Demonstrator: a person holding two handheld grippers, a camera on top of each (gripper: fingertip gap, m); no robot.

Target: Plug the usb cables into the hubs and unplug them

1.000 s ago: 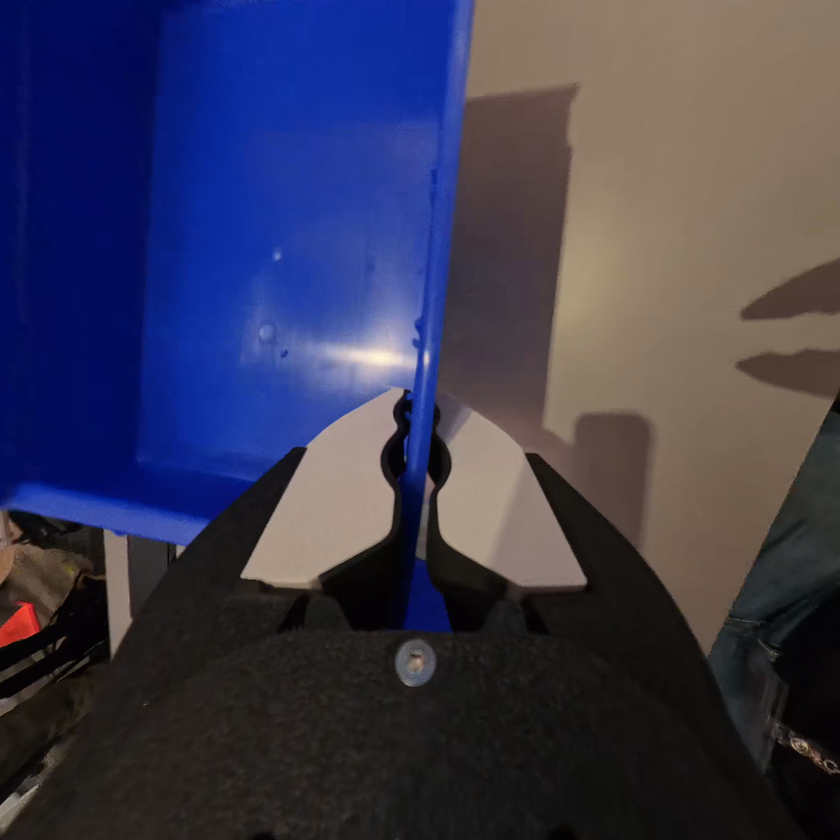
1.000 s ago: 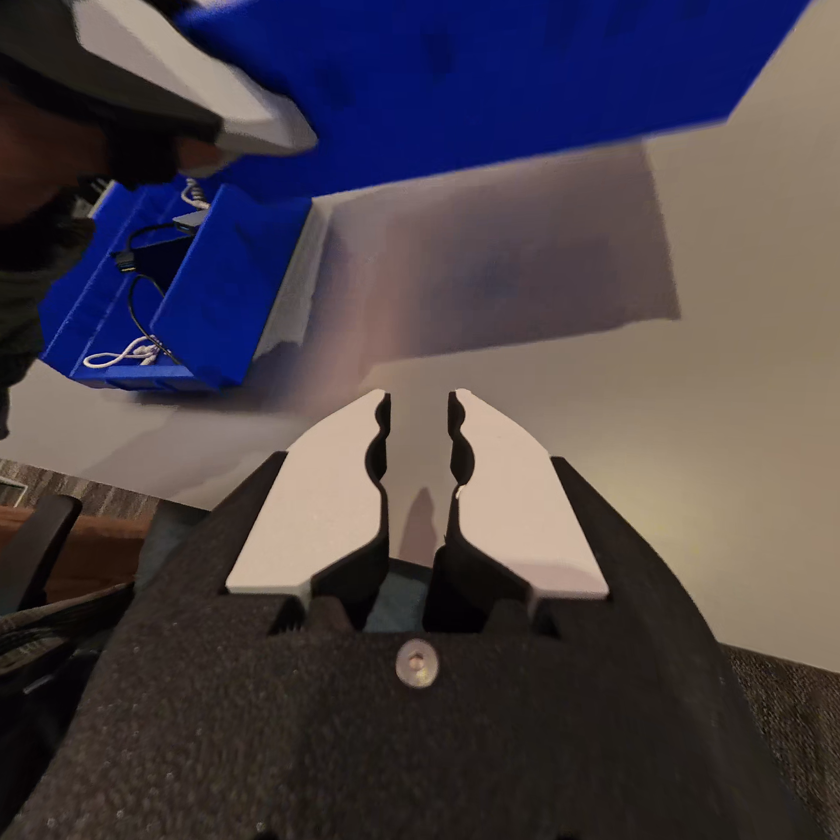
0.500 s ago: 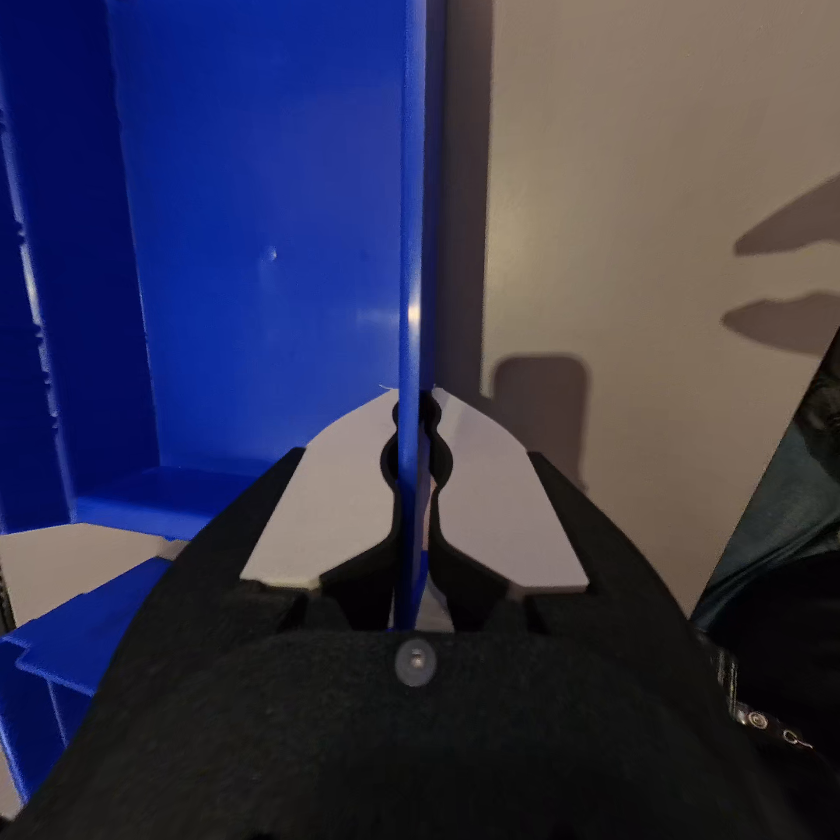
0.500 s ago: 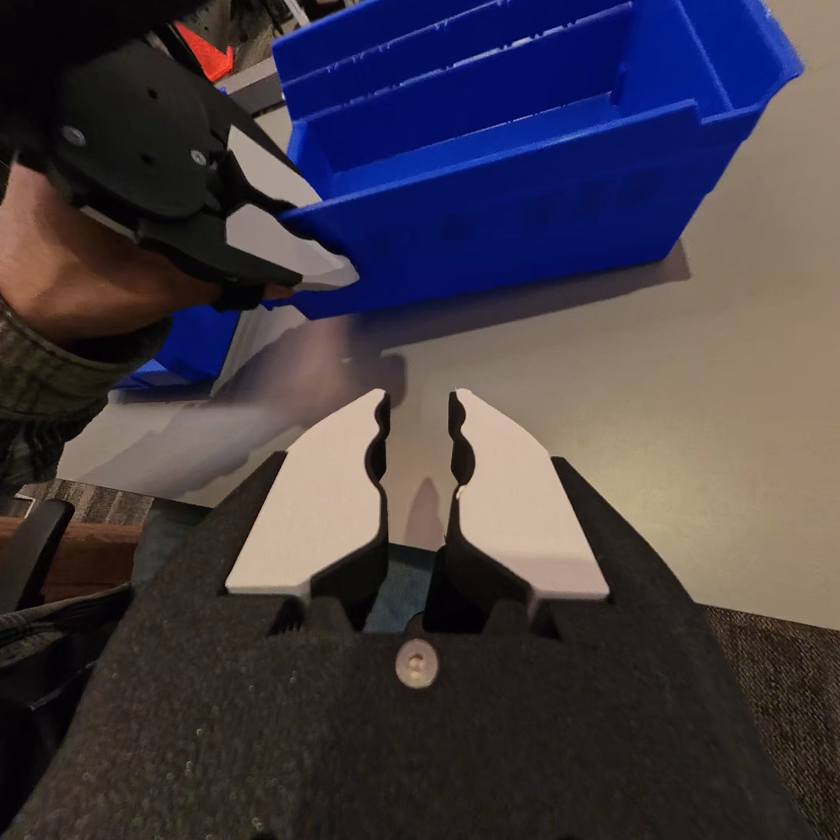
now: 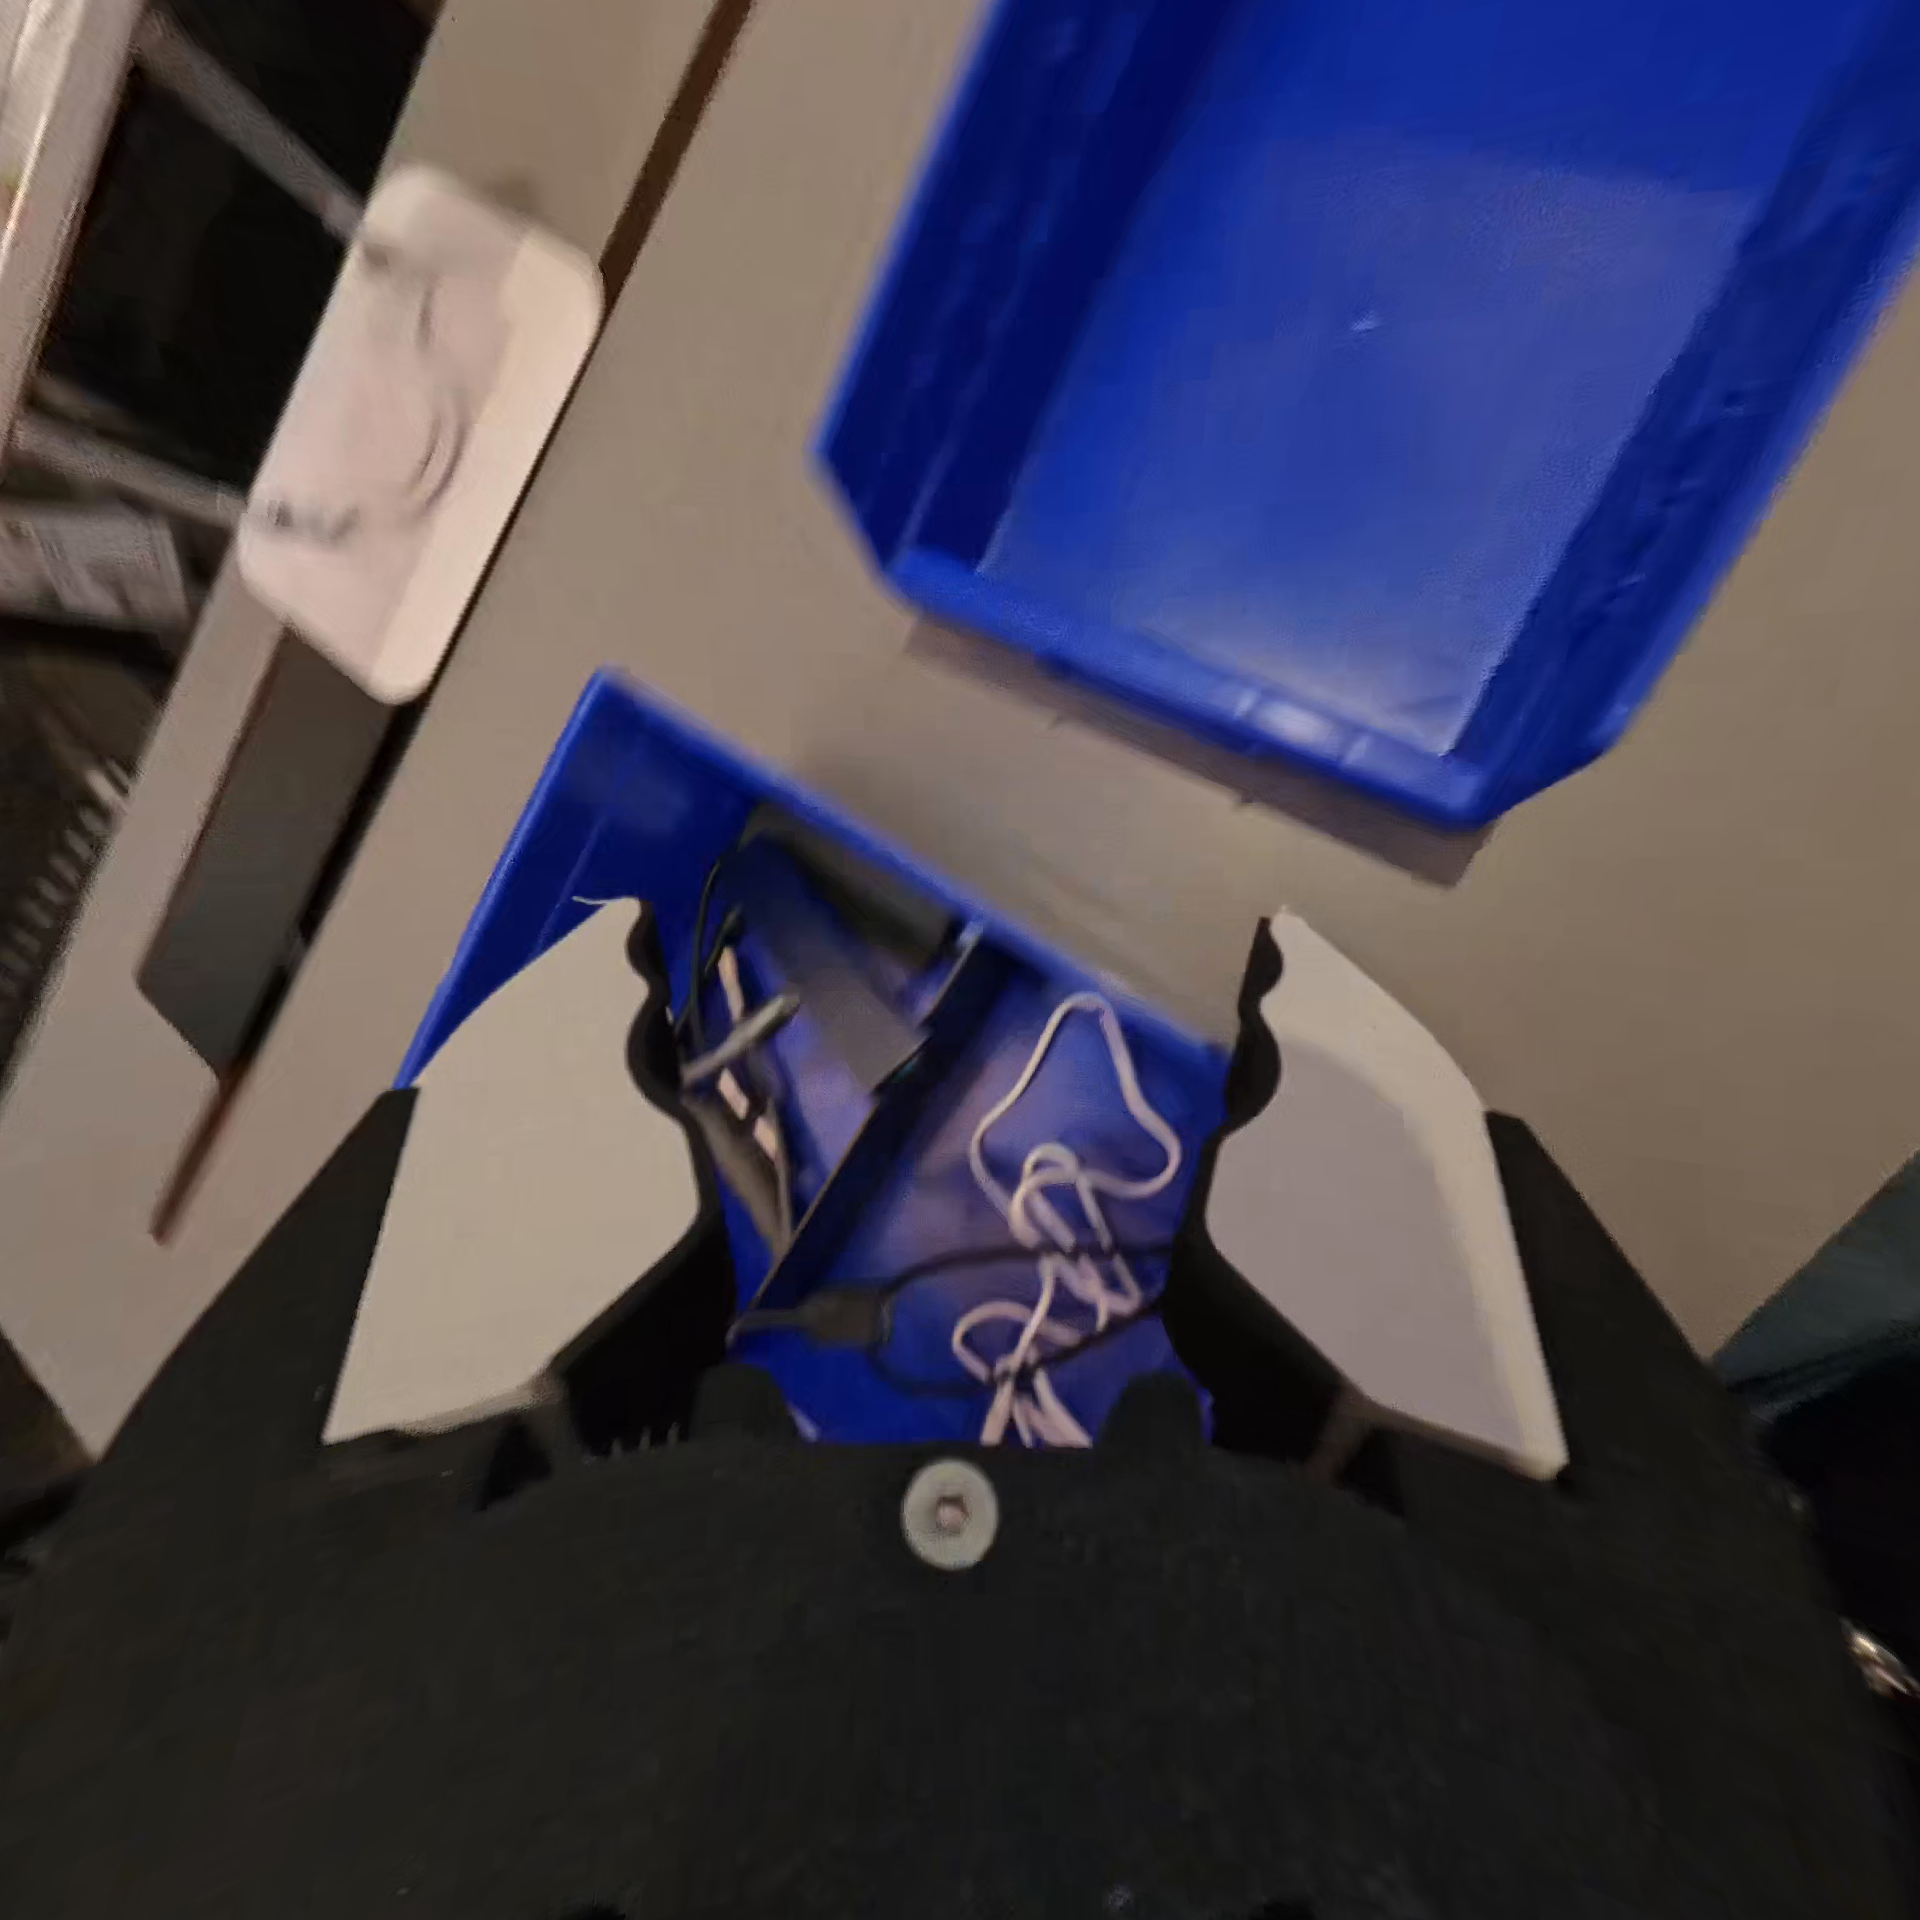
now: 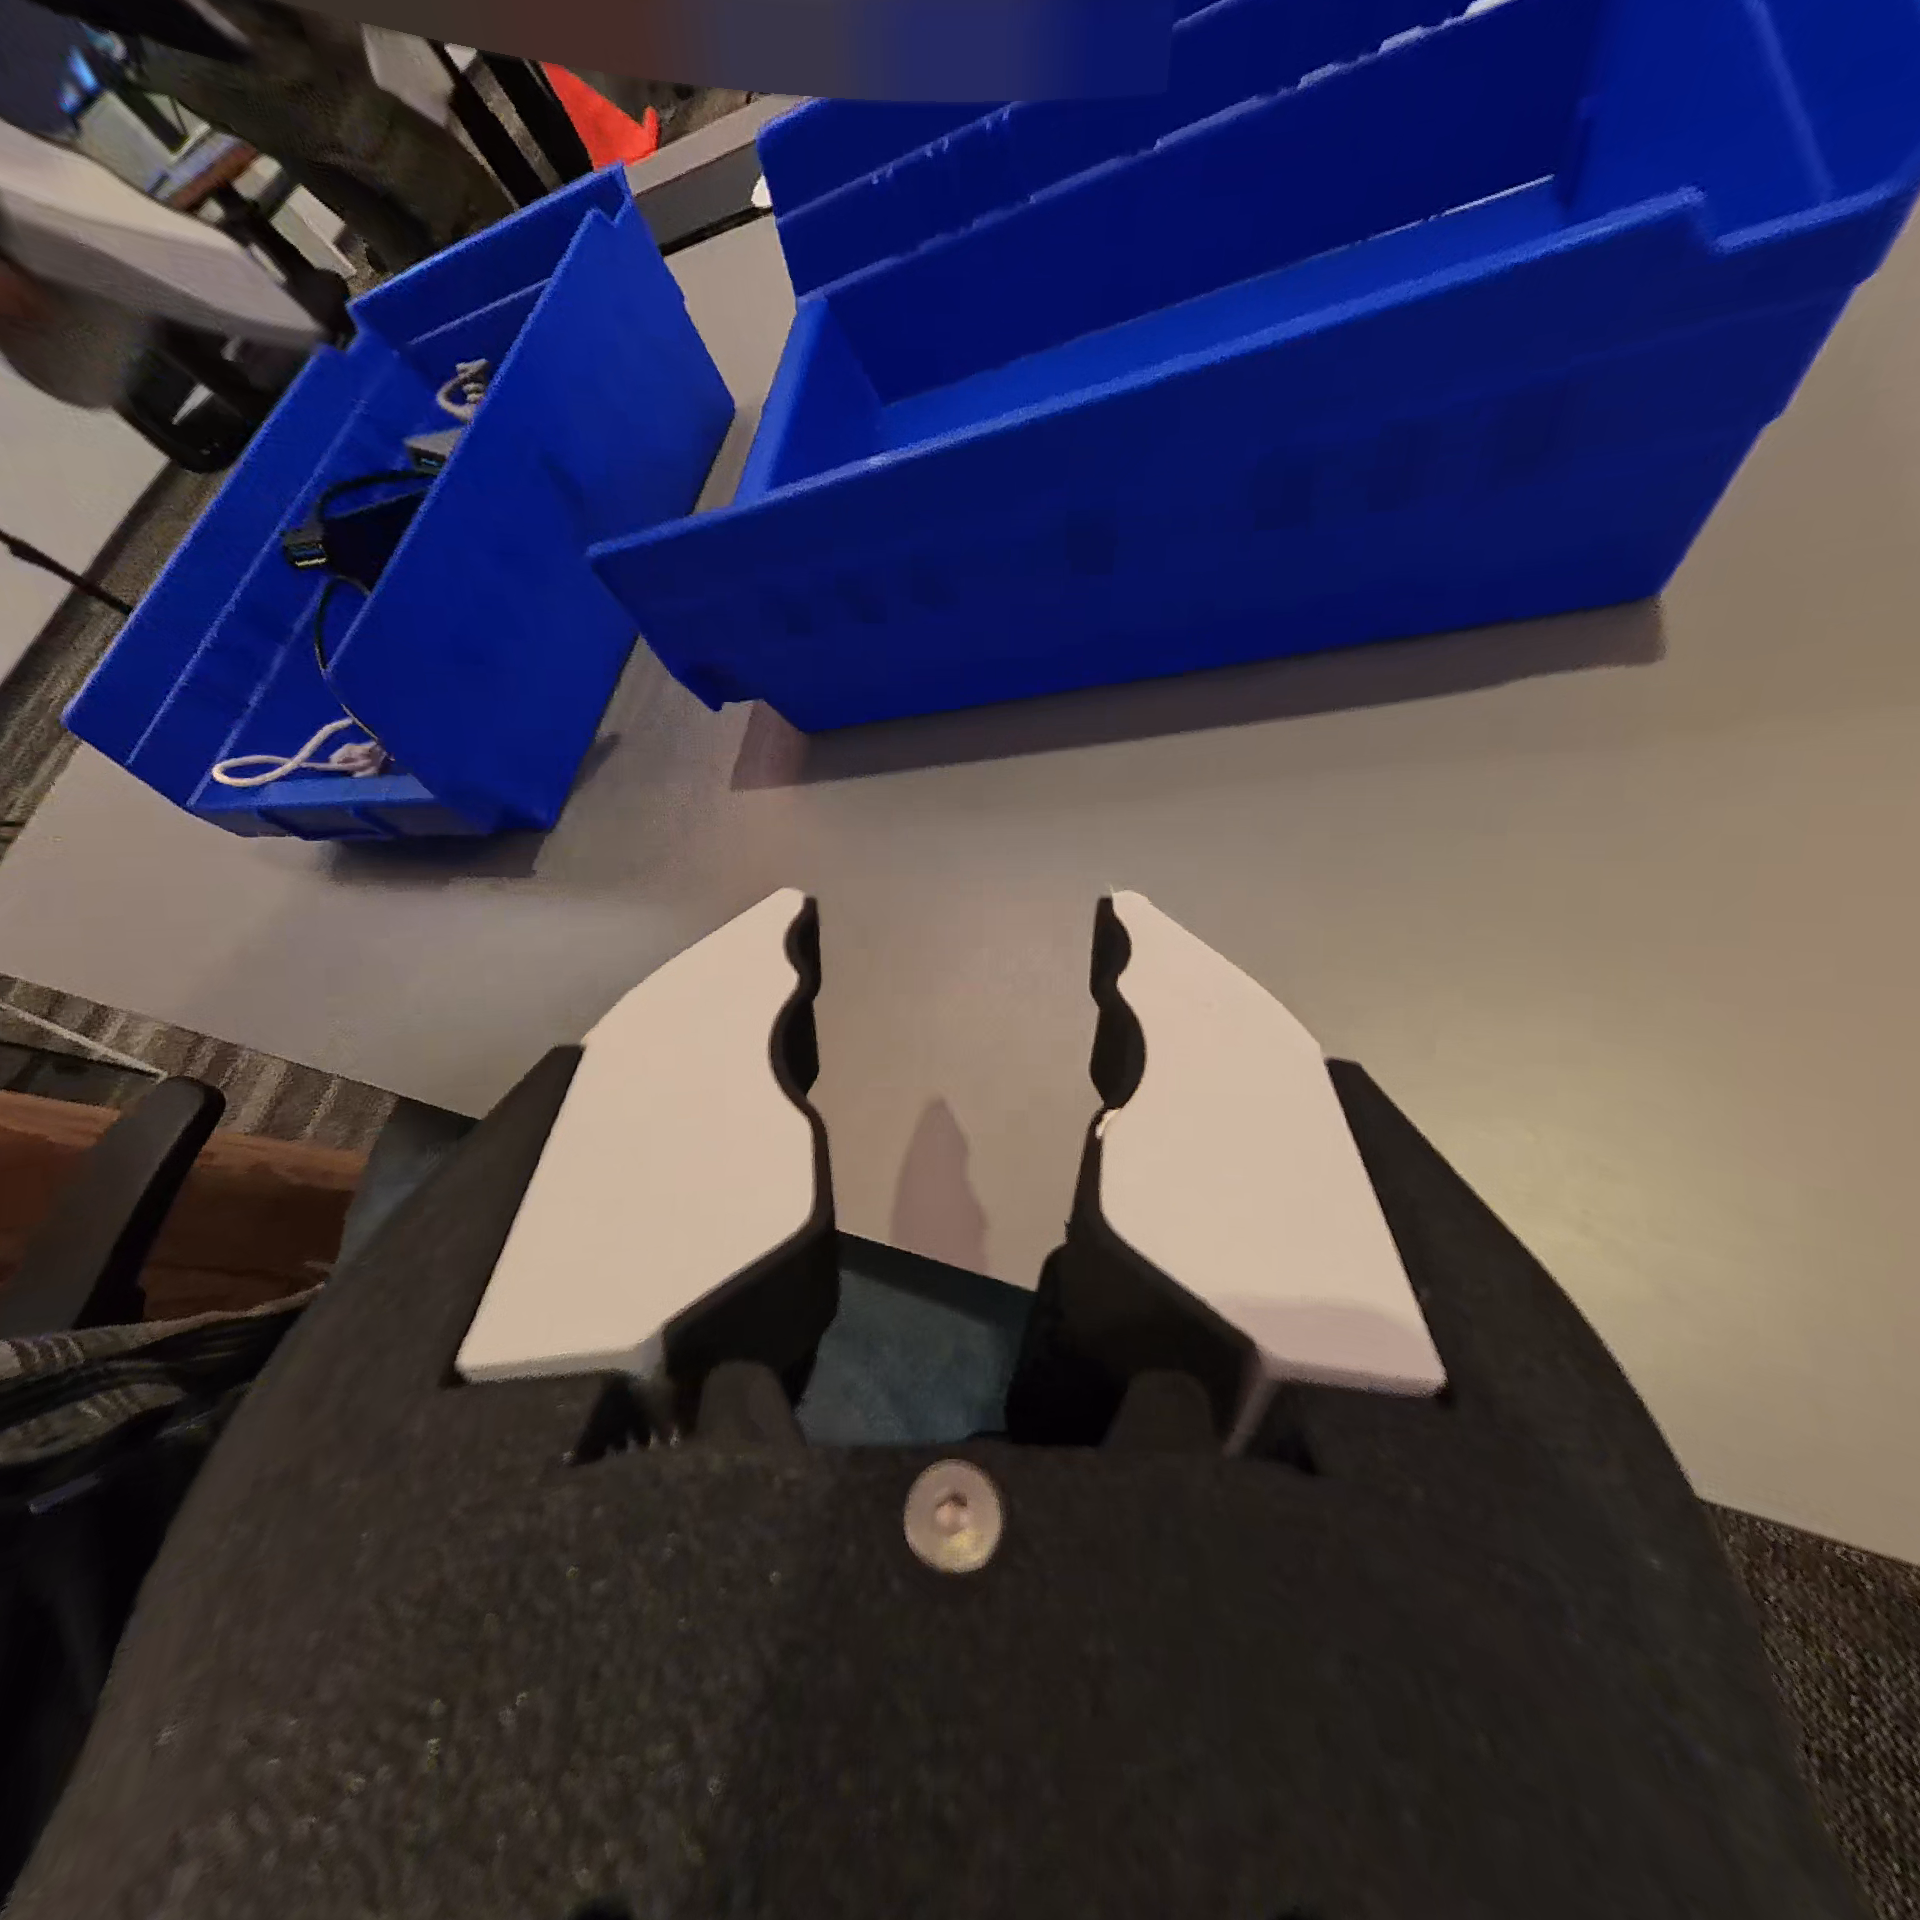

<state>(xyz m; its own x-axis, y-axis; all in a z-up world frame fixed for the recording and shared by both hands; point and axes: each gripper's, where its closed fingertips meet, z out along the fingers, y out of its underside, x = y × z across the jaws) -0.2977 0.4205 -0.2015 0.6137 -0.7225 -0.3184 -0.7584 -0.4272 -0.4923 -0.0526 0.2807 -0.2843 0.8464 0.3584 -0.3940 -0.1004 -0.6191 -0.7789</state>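
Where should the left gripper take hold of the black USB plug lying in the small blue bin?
Probably the black USB plug's rigid housing, not its thin cable. It lies flat on the floor of the small blue bin, beside the white cable, so come straight down from above with the open left gripper, fingers either side of the housing. The view is blurred; its exact heading is unclear.

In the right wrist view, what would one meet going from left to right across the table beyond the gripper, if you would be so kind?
The smaller blue bin holding the white cable and black cable → a strip of bare table → the larger, empty blue bin.
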